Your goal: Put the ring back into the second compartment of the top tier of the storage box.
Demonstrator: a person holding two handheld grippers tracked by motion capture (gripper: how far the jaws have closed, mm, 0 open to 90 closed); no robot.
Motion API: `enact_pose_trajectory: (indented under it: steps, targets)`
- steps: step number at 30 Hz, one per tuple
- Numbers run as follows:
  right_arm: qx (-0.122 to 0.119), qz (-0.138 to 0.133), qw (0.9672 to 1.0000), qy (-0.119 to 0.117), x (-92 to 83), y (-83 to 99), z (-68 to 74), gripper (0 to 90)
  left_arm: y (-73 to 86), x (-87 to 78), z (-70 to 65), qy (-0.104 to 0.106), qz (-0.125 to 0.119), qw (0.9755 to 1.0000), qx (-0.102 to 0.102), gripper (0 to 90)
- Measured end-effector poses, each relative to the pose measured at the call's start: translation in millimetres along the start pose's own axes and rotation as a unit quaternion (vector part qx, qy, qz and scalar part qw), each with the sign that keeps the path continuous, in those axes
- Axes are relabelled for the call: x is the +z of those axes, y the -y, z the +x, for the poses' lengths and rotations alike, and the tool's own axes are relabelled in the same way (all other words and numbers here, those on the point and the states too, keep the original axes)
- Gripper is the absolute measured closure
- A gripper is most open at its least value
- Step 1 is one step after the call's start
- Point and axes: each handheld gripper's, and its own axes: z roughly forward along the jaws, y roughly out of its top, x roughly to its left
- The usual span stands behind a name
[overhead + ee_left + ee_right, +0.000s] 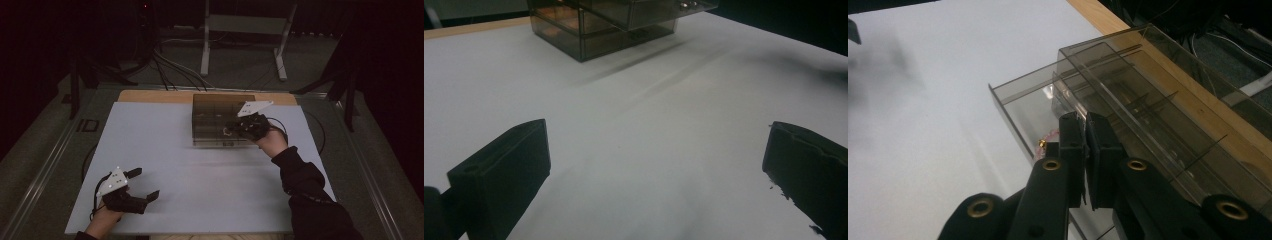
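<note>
A smoky clear drawer box (210, 107) stands at the far middle of the white table (165, 150). One drawer (1018, 107) is pulled out. My right gripper (239, 128) reaches over that open drawer with its jaws pressed together (1087, 131). A small pink and gold trinket (1044, 142) hangs beside the left jaw and seems pinched between the jaws, partly hidden by them. It shows as a pale speck (227, 131) at the box front. My left gripper (146, 184) rests low at the near left with its jaws wide apart (656, 165) over bare table.
The box (594, 25) has several drawers with small metal knobs (684, 6). A wooden strip (150, 96) runs along the table's far edge. Cables (170, 65) and a metal stand (245, 30) are on the floor beyond.
</note>
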Motion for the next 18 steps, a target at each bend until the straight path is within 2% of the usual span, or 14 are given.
enact_pose_trajectory:
  steps: [13,14,18]
  targets:
    - [0.014,0.008,0.9997,0.02,6.7,-1.5,-12.2,87.6,0.0,-0.2,0.2,0.0,-0.001,1.0,-0.001,0.0]
    - [0.024,0.009,0.9994,0.024,9.2,-0.8,-15.7,87.6,0.1,-0.1,0.0,0.0,-0.001,1.0,0.0,0.0]
    - [0.029,0.009,0.999,0.033,12.6,0.5,-18.2,87.6,0.1,-0.3,0.3,0.0,-0.001,1.0,-0.001,0.0]
